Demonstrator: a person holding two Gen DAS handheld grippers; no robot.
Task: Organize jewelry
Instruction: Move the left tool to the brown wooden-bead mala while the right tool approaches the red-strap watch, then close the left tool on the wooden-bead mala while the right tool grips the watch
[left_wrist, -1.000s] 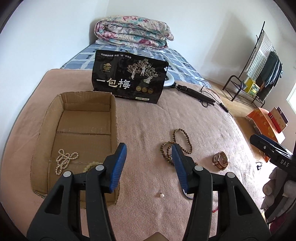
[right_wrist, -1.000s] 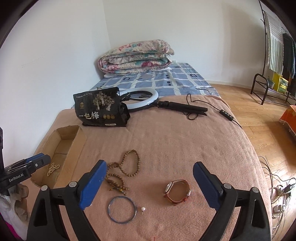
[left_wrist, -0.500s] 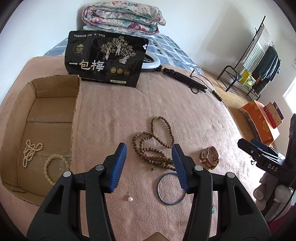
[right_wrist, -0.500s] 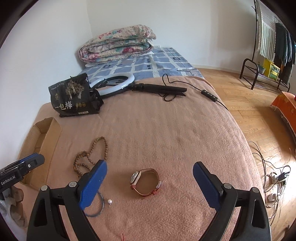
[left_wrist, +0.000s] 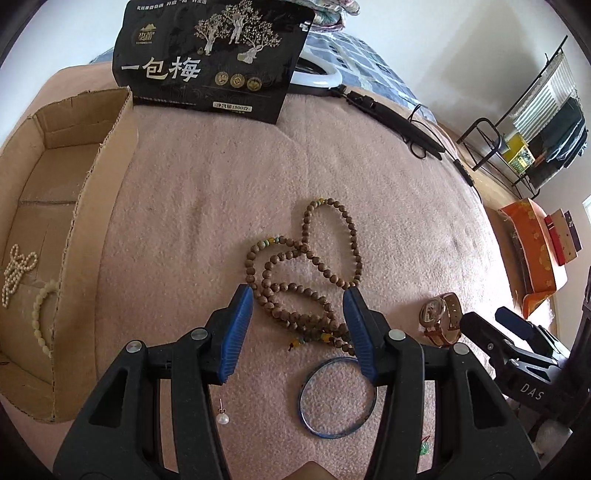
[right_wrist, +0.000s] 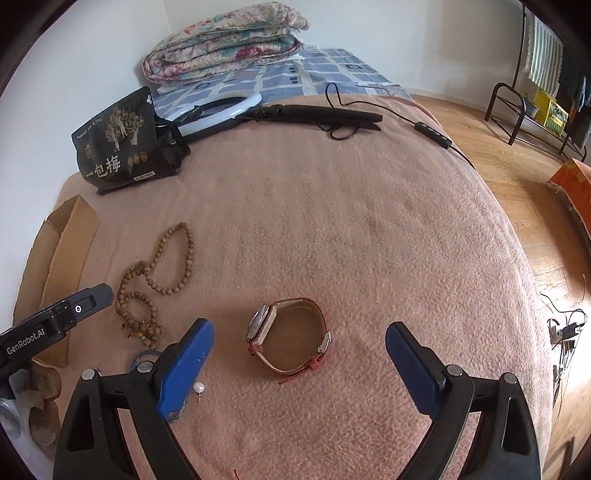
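A long string of brown wooden beads (left_wrist: 306, 280) (right_wrist: 155, 288) lies coiled on the pink blanket. My left gripper (left_wrist: 298, 302) hangs open just above its near loops, nothing pressed between the blue pads. A blue bangle (left_wrist: 338, 398) and a pearl earring (left_wrist: 222, 418) (right_wrist: 199, 387) lie closer to me. A watch with a red-brown strap (right_wrist: 290, 338) (left_wrist: 441, 317) lies to the right. My right gripper (right_wrist: 299, 341) is wide open over the watch, not touching it. The cardboard box (left_wrist: 92, 206) at the left holds a pearl necklace (left_wrist: 16, 269) and a pale bead bracelet (left_wrist: 42, 317).
A black snack bag (left_wrist: 210, 55) (right_wrist: 122, 140) stands at the back of the blanket. A ring light (right_wrist: 218, 110) with its black stand and cable lies behind it. A folded quilt (right_wrist: 225, 40) sits on the bed. A clothes rack (left_wrist: 535, 122) and orange box (left_wrist: 535, 258) stand on the floor to the right.
Both grippers have come down and forward toward the blanket. The left one slid right from the box to over the wooden beads; the right one has closed in over the watch. Jaw gaps look unchanged.
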